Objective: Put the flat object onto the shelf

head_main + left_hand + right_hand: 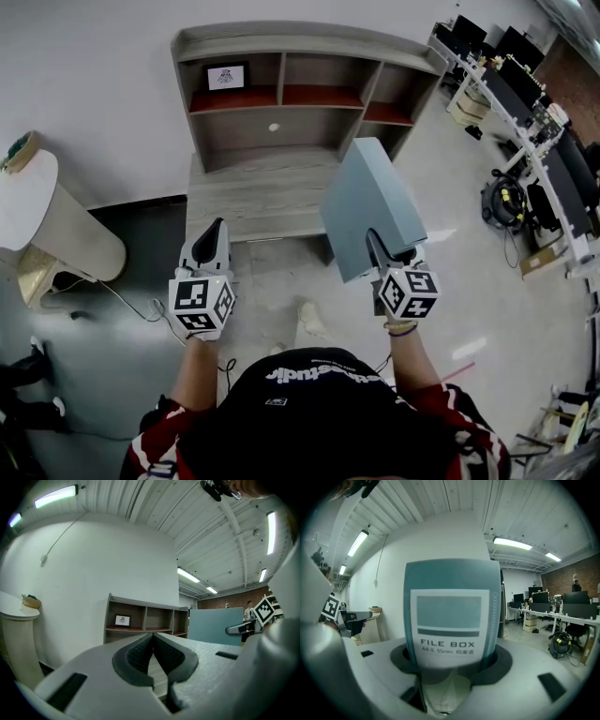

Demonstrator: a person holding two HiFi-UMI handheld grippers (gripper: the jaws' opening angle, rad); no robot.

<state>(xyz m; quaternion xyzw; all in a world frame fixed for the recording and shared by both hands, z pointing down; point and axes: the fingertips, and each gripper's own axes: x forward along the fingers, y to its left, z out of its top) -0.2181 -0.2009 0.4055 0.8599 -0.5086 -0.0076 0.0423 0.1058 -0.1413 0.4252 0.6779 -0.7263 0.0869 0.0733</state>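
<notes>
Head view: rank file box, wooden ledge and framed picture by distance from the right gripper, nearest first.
1. file box: clamped upright in the right gripper.
2. wooden ledge: low front surface, ahead and to the left of the gripper.
3. framed picture: farthest, set back in the upper left compartment.

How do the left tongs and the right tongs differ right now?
The left tongs are shut and empty; the right tongs clamp the blue-grey file box by its labelled end. The left tongs close fully; the right tongs stand wide around the box. Both face the grey wooden shelf unit.
</notes>
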